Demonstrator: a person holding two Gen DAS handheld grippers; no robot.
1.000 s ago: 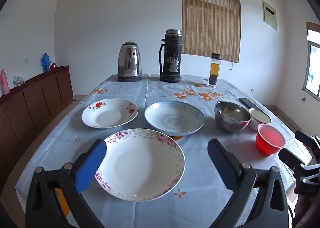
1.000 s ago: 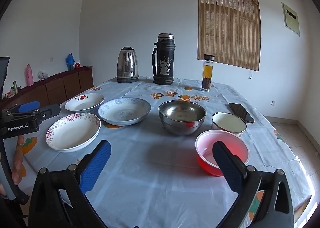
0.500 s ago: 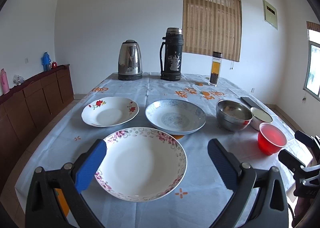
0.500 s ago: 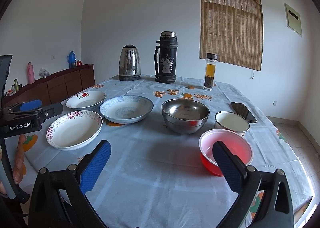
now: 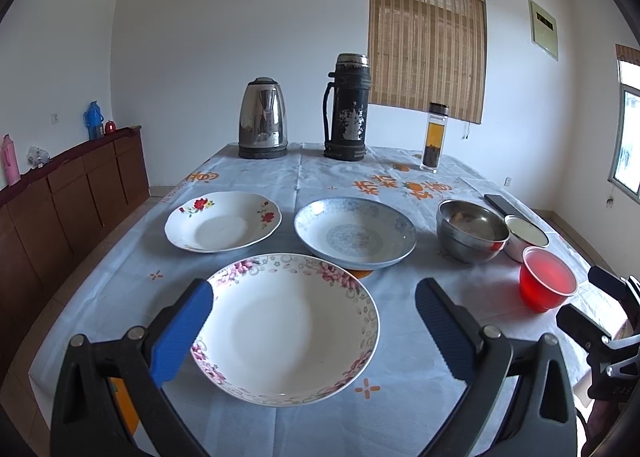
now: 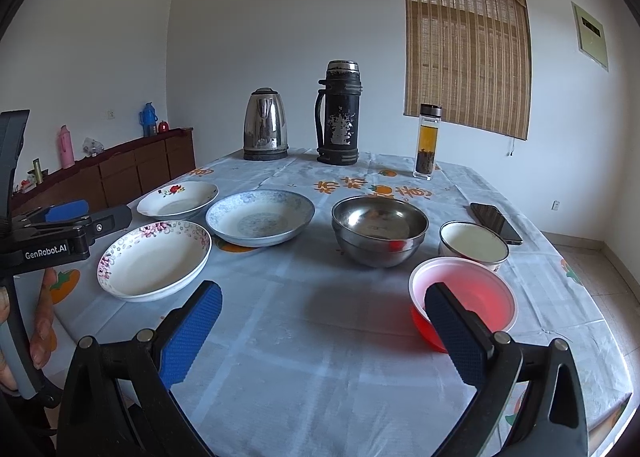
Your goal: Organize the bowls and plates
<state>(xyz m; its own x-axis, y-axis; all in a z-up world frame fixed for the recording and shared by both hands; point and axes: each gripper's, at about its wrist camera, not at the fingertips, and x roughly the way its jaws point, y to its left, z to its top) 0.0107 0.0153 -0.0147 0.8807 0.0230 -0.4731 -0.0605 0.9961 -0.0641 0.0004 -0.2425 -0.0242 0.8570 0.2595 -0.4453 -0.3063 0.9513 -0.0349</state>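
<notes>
A pink-flowered plate [image 5: 288,327] lies nearest, framed by my open left gripper [image 5: 314,299], which hovers above its near rim. Behind it sit a red-flowered plate [image 5: 223,221] and a blue-patterned plate [image 5: 355,232]. To the right stand a steel bowl [image 5: 471,231], a white enamel bowl [image 5: 526,236] and a red plastic bowl [image 5: 547,284]. My right gripper [image 6: 323,297] is open and empty over bare cloth, its right finger in front of the red plastic bowl [image 6: 476,293]. The right wrist view also shows the steel bowl [image 6: 380,231], the white enamel bowl [image 6: 474,247] and all three plates.
At the far end of the table [image 5: 400,421] stand a steel kettle [image 5: 263,117], a dark thermos [image 5: 348,107] and a glass tea bottle [image 5: 434,137]. A phone [image 6: 496,223] lies by the right edge. A wooden sideboard [image 5: 76,193] runs along the left wall.
Both cameras have drifted slightly, so the table items sit a little differently in frame. Both grippers stay open and nothing on the table has moved.
</notes>
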